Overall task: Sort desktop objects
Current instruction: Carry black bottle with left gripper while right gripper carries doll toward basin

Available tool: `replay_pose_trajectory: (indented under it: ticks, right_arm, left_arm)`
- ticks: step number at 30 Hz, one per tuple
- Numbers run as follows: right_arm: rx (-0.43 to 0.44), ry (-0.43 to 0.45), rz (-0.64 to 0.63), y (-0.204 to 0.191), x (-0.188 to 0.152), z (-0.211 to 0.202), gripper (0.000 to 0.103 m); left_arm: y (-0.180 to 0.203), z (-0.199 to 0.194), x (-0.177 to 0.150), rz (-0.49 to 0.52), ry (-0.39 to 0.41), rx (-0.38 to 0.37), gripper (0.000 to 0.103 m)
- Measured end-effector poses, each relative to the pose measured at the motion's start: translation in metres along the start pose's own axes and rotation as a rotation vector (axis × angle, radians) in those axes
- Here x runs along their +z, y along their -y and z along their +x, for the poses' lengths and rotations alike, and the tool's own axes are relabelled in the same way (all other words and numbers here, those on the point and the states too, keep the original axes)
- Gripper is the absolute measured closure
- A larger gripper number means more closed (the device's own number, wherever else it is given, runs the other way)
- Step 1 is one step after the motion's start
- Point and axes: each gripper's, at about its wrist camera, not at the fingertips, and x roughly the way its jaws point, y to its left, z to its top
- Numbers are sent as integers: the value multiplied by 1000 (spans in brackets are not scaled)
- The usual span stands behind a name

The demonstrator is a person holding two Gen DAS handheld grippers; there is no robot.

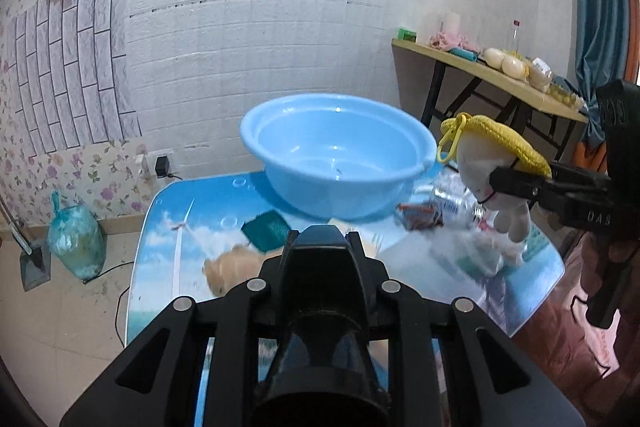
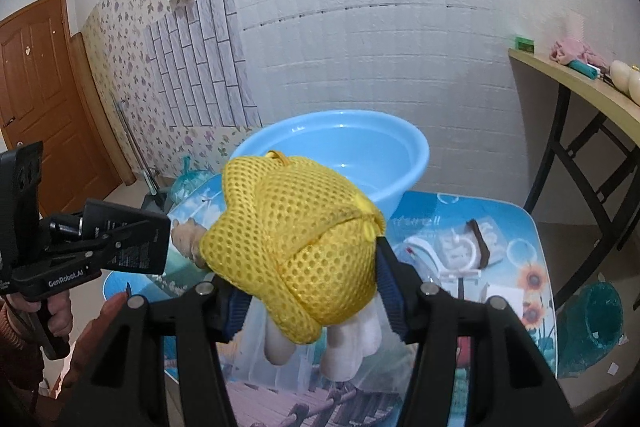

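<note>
My right gripper (image 2: 308, 291) is shut on a white plush toy with a yellow mesh hat (image 2: 296, 247) and holds it in the air. The left wrist view shows this toy (image 1: 480, 163) right of the light blue basin (image 1: 336, 163), with the right gripper (image 1: 504, 183) clamping its head. The basin (image 2: 360, 155) stands at the far end of the picture-printed table (image 1: 180, 227) and looks empty. My left gripper (image 2: 100, 251) is shut on a flat black box with a printed label (image 2: 136, 243). From its own camera that box (image 1: 320, 247) shows end-on between the fingers.
On the table lie a teal box (image 1: 268, 229), a brown plush toy (image 1: 236, 267), a red packet (image 1: 420, 217), a clear bottle (image 1: 456, 199) and a white packaged item (image 2: 460, 251). A cluttered wooden side table (image 1: 480, 75) stands right. A teal bin (image 2: 592, 327) sits below.
</note>
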Motion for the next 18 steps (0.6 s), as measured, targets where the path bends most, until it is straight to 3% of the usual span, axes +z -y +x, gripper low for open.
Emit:
replay_pose_trajectory:
  ticks: [9,18]
  right_arm:
    - [3,26,-15,8,36,14,49]
    - [38,11,-21,19,62,57,49]
  left_arm:
    - [-5,10,36,-19,61,-56,83]
    - [-11,46,71,-24,53,-82,83]
